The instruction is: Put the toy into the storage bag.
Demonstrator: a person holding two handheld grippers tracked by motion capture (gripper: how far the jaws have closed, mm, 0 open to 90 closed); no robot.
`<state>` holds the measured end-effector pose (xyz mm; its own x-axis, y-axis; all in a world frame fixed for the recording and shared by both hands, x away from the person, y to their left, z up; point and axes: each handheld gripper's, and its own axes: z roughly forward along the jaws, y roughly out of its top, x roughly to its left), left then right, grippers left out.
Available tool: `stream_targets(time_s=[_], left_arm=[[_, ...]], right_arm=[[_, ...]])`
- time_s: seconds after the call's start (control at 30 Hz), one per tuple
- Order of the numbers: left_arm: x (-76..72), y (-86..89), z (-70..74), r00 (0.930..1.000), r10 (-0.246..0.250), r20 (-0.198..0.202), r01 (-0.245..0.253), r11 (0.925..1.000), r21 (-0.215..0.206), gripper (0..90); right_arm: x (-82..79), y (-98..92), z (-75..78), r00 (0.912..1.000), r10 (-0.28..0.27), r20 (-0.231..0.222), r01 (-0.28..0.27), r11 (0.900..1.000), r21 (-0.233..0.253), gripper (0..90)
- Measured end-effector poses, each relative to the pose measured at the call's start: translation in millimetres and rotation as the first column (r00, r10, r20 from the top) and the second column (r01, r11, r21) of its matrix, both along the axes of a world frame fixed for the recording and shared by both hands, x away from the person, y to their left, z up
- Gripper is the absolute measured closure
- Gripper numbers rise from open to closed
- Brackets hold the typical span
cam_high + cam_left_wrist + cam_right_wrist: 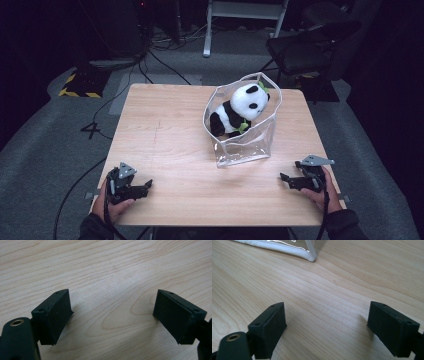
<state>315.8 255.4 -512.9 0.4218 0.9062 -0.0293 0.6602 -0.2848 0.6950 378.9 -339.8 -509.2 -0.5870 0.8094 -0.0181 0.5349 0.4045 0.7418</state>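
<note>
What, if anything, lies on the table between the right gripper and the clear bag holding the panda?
Nothing visible. Bare wood runs from the right gripper, jaws open, to the clear bag with the plush panda inside. The right gripper view shows the bag's corner ahead across the unobstructed table.

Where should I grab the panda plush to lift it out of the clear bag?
Probably by the white head: it sits highest, near the clear bag's open mouth, while the body lies lower inside. Come from above with the right claw, which is open and nearer, keeping clear of the rim.
</note>
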Motion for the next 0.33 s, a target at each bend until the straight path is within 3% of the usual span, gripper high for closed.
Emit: stream_targets(time_s=[0.33], left_arm=[[0.1,-0.2,0.0,1.0000,0.001,0.000,-0.001,1.0000,0.000,14.8]], right_arm=[[0.6,0.5,0.0,1.0000,-0.001,0.000,0.001,1.000,0.000,14.9]])
